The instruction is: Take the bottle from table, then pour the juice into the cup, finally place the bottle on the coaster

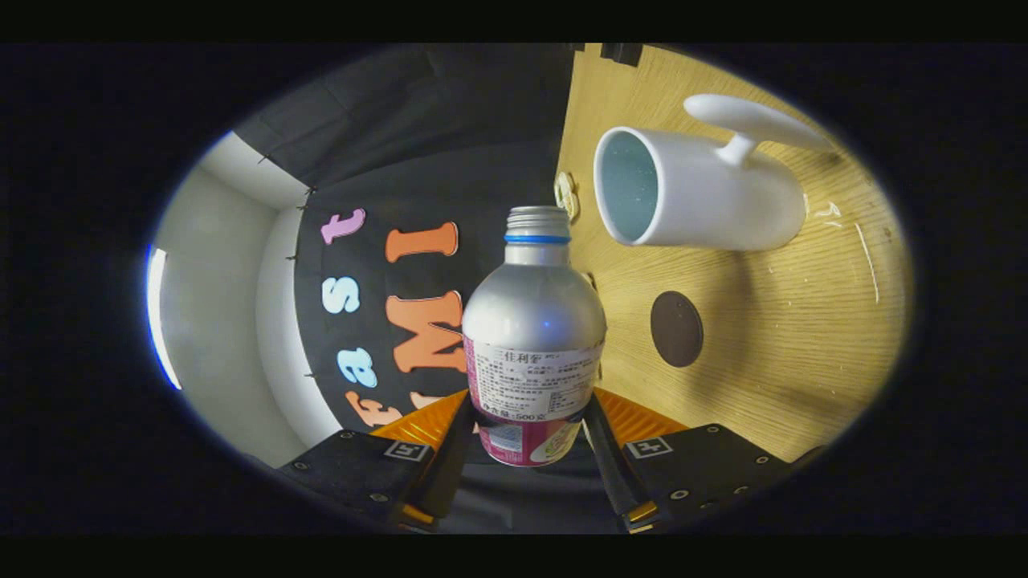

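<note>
A silver bottle (532, 329) with a blue neck ring, an uncapped threaded mouth and a pink-and-white label sits between my fingers, and my gripper (530, 429) is shut on its lower body. The whole view is rolled far over, so the bottle is tipped on its side relative to the wooden table (803, 337). A white cup (707, 197) with a handle stands on the table beyond the bottle's mouth; its opening faces the bottle's side and is offset from the mouth. A dark round coaster (676, 328) lies on the table between the cup and my fingers. No juice stream shows.
A small pale object (567, 194) rests on the table near the cup's rim, by the table's back edge. The black booth cloth (418, 160) hangs behind the table, with a pale wall (225, 289) beyond it.
</note>
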`<control>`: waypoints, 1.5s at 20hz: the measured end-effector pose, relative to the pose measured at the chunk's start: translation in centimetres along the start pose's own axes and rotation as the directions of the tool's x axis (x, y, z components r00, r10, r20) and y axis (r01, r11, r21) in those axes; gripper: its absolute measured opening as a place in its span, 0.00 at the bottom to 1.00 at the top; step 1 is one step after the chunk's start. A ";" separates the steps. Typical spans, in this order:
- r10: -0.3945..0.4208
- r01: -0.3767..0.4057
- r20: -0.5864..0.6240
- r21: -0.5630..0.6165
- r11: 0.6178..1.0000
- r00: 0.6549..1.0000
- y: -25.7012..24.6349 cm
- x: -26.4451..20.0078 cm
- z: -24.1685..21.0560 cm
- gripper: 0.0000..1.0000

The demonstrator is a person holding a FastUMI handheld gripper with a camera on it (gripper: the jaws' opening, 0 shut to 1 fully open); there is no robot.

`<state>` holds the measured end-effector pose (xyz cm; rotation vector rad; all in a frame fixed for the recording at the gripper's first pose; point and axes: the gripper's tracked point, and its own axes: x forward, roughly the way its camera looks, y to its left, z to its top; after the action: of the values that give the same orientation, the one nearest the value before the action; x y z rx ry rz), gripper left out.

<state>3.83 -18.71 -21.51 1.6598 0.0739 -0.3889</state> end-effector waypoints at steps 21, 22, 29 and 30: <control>0.018 -0.022 0.030 0.131 0.991 0.999 1.0 0.2 1.8 0.74; 0.019 -0.023 0.030 0.136 0.990 0.999 1.0 0.1 1.6 0.74; 0.035 -0.040 0.034 0.180 0.983 0.999 1.5 0.1 1.5 0.74; 0.039 -0.045 0.035 0.182 0.982 0.999 1.6 -0.1 1.6 0.74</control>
<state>3.79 -20.50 -20.09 1.8326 -0.0208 -0.3994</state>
